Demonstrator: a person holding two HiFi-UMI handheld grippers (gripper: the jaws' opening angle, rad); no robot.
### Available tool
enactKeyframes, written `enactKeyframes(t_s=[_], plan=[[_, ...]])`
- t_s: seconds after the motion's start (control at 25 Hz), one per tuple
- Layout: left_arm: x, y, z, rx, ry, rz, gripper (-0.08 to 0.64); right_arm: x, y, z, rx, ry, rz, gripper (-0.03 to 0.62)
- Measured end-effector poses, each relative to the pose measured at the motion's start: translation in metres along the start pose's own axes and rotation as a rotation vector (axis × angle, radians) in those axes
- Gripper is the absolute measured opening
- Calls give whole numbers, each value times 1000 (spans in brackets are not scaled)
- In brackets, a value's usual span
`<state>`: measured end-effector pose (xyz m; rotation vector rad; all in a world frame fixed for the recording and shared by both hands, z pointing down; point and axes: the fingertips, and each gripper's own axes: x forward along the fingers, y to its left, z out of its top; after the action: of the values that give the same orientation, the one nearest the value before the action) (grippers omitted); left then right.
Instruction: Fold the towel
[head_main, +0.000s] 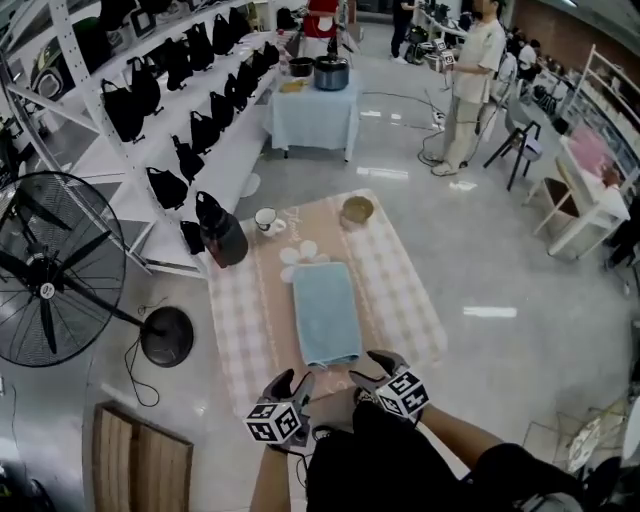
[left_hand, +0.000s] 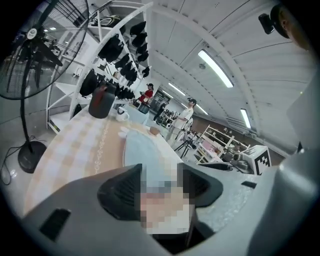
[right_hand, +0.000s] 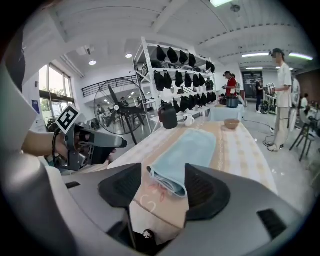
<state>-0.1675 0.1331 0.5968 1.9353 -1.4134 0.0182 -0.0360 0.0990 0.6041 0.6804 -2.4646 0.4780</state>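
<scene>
Head view, folded towel (head_main: 326, 313), left claw (head_main: 291, 382), right claw (head_main: 372, 367)

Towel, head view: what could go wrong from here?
The towel lies in a layered strip; the open right gripper and left gripper may catch only the top layer at its near end, undoing the fold. They could also pinch the tablecloth, tugging the cup and bowl.

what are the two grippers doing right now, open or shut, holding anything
Left gripper: open, holding nothing.
Right gripper: open, holding nothing; the near end of the towel lies just ahead of its jaws, not gripped.
</scene>
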Motion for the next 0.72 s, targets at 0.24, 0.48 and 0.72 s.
enactKeyframes(t_s=[0.24, 0.48, 0.72], plan=[[31, 19, -6, 13, 48, -7, 213, 6, -24, -22, 86, 10, -67, 249], [58, 53, -35, -16, 142, 36, 213, 27, -45, -54, 143, 63, -87, 249], [81, 68, -58, -8, 218, 43, 213, 59, -57, -69, 200, 83, -96, 249]])
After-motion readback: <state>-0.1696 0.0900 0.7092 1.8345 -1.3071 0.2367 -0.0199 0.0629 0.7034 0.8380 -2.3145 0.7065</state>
